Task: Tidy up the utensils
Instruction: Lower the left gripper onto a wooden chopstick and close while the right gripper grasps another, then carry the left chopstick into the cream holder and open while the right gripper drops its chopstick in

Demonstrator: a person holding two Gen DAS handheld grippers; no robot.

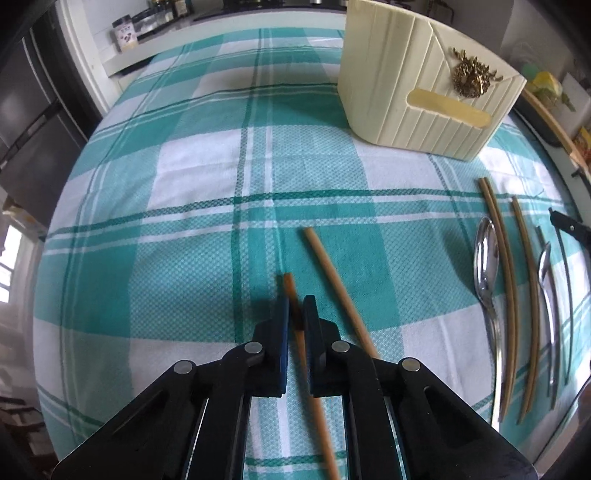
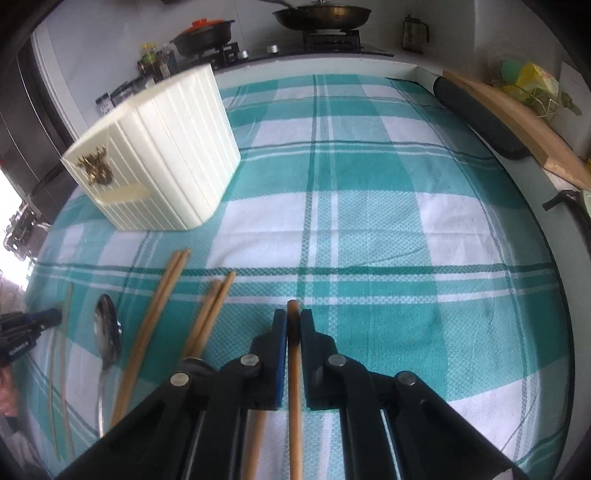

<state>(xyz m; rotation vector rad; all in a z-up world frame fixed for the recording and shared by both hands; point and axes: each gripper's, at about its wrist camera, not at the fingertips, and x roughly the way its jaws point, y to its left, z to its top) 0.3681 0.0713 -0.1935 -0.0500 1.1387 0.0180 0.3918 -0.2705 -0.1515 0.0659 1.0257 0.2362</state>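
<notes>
My left gripper is shut on a wooden chopstick whose tip pokes out past the pads, just over the teal checked cloth. A second loose chopstick lies on the cloth right beside it. My right gripper is shut on another chopstick, held lengthwise between its fingers. The cream ribbed utensil holder stands upright at the back. Between the grippers lie two pairs of chopsticks and a metal spoon.
A second spoon and thin sticks lie among the utensils. A wooden board and a dark pad border the cloth's right side. Pans on a stove and jars stand behind the table.
</notes>
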